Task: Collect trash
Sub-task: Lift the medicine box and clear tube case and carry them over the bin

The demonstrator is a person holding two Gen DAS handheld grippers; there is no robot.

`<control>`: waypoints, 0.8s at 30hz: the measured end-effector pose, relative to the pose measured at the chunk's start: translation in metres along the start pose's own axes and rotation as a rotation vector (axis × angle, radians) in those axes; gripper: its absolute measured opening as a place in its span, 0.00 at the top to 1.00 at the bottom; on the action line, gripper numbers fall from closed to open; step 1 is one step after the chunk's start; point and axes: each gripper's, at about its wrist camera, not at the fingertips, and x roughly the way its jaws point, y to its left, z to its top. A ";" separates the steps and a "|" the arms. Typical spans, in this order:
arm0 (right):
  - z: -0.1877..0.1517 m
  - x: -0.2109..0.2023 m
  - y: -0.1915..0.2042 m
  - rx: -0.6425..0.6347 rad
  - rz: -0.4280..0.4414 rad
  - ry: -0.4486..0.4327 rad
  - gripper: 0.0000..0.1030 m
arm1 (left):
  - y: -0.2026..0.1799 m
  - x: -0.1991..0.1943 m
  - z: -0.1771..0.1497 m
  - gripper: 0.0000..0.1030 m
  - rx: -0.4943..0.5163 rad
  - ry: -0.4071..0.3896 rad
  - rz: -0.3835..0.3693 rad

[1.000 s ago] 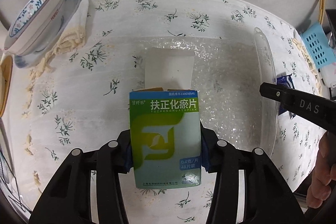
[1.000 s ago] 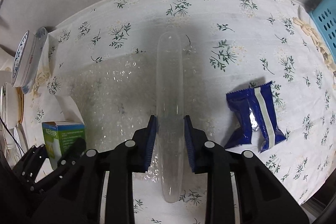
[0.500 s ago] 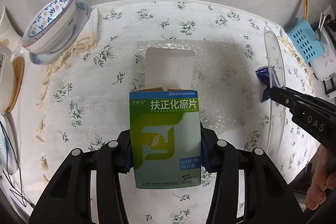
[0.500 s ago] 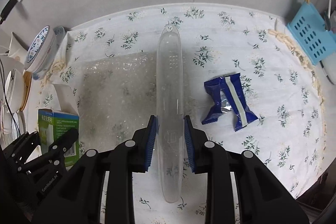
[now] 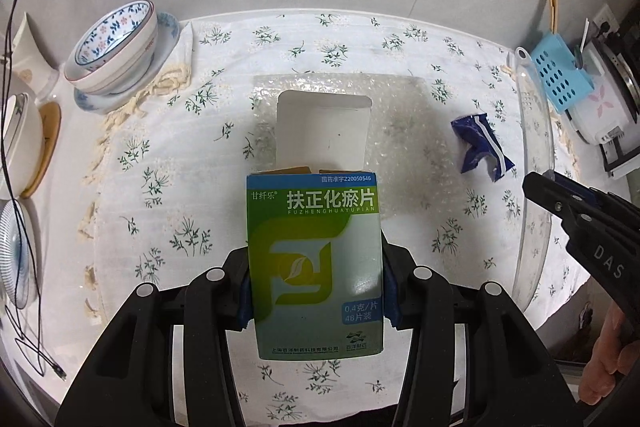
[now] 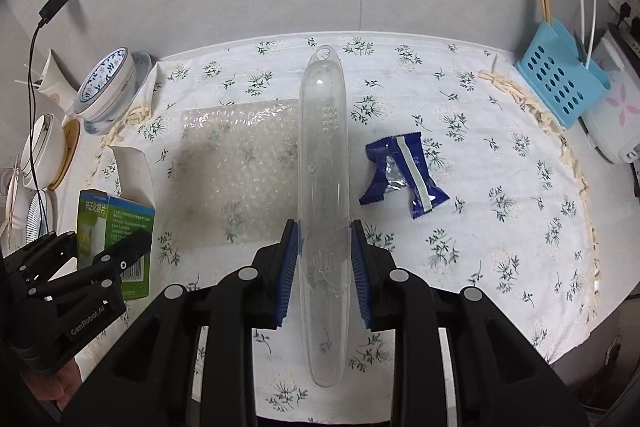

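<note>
My left fingers (image 5: 316,291) clamp the medicine box (image 5: 314,259) and my right fingers (image 6: 325,273) the clear case (image 6: 325,195), both above the counter (image 6: 500,131); gripped near one end, the long case could pivot and slip.

the left gripper (image 5: 316,291) clamps a green and blue medicine box (image 5: 314,263) by its two sides, blue pads pressed on it, its white top flap (image 5: 323,133) standing open; below lies a table under a white floral tablecloth (image 5: 168,163) with a sheet of bubble wrap (image 5: 396,107) spread on it; a blue snack wrapper (image 5: 480,147) lies on the cloth to the right; at the right edge the right gripper (image 5: 560,199) holds a long clear plastic case (image 5: 534,155); a patterned bowl (image 5: 116,45) sits on a saucer at the upper left; a blue perforated holder (image 5: 560,75) stands at the upper right.
</note>
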 end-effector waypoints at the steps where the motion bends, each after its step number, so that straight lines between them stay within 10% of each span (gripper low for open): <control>1: -0.003 -0.003 -0.001 0.001 0.001 -0.001 0.76 | -0.001 -0.002 -0.003 0.55 -0.003 0.000 -0.002; 24: -0.094 -0.048 -0.027 -0.030 0.011 -0.023 0.76 | -0.028 -0.036 -0.082 0.55 -0.022 -0.028 -0.011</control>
